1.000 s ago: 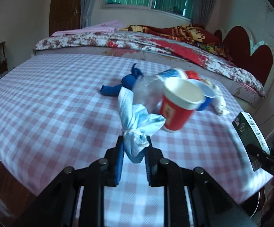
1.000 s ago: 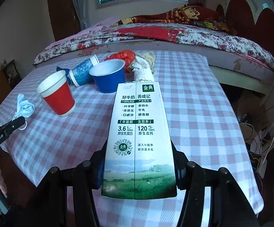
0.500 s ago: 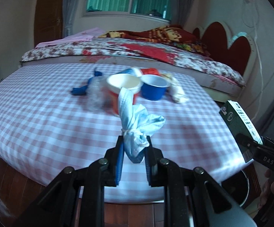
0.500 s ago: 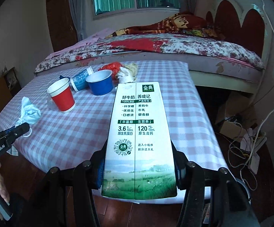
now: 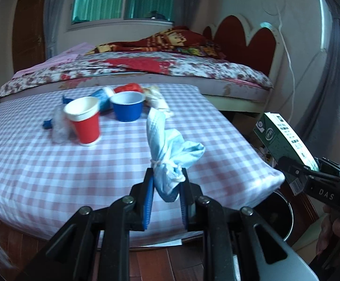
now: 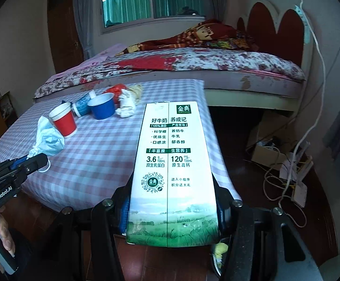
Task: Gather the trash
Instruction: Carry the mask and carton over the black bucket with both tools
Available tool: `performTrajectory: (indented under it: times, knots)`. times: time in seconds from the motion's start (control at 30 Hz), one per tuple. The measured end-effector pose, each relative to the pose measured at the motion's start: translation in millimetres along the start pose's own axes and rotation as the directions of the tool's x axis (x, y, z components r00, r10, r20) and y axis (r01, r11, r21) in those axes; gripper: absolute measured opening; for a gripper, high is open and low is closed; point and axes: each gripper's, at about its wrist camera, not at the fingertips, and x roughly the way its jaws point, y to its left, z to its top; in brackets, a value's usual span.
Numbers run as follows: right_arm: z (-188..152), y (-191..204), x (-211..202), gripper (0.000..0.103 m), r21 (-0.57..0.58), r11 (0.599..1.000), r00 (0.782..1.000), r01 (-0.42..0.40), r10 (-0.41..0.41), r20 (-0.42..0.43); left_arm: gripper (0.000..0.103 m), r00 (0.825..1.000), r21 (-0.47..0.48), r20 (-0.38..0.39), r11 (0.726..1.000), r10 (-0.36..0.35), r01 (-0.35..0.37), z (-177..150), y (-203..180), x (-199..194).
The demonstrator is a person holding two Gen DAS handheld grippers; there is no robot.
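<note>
Trash split two ways right now: some in the grippers, rest on the checked table (image 5: 52,175).

Left to right on the table, left wrist view: clear crumpled plastic (image 5: 58,126) with a blue scrap (image 5: 46,123) beside it, red paper cup (image 5: 85,121) upright, blue-and-white cup (image 5: 103,97) lying on its side behind it, blue cup (image 5: 127,106) upright, red wad (image 5: 128,87) at the back, pale crumpled paper (image 5: 157,99) just right of the blue cup. All bunched near the far edge, untouched.

Left gripper (image 5: 166,187): jaws clamped on a light-blue face mask (image 5: 170,149), pinched at its knotted lower end so the loose part stands up above the pads. Likely gripped at the knot because that's the only firm spot.

Right gripper (image 6: 172,210): fingers closed across the lower body of a milk carton (image 6: 172,164), carton pointing away along the fingers, printed face up. Wide flat sides give the pads a stable grip.

Dark round bin (image 5: 275,213) sits on the floor just off the table's right corner, partly hidden under the overhang. In the right wrist view, something yellow (image 6: 221,249) shows below the carton base, probably bin contents; can't confirm.

Versus the earlier frames: both grips unchanged, same hold points. Both hands have backed off from the table; it looks smaller and further, floor planks and the bin now in view. Carton is now off the table edge and roughly over the bin. Judgement: carrying phase, drop not yet done.
</note>
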Motion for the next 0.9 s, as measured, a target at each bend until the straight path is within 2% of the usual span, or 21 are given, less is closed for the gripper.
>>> performTrajectory:
  times: [0.57, 0.77, 0.9]
  knots:
    - [-29.3, -78.0, -33.4, 0.056, 0.081, 0.990, 0.993, 0.118, -0.117, -0.013, 0.021, 0.989, 0.114, -0.040, 0.983, -0.139, 0.143, -5.0, -88.9, 15.5]
    - [-41.2, -101.9, -43.1, 0.056, 0.093, 0.982, 0.986, 0.166, -0.164, -0.027, 0.021, 0.979, 0.151, -0.068, 0.968, -0.195, 0.203, -11.4, -125.6, 20.4]
    - [-54.5, -119.4, -49.3, 0.056, 0.102, 0.975, 0.979, 0.199, -0.195, -0.050, 0.021, 0.963, 0.174, -0.095, 0.948, -0.252, 0.265, -19.8, -153.3, 23.4]
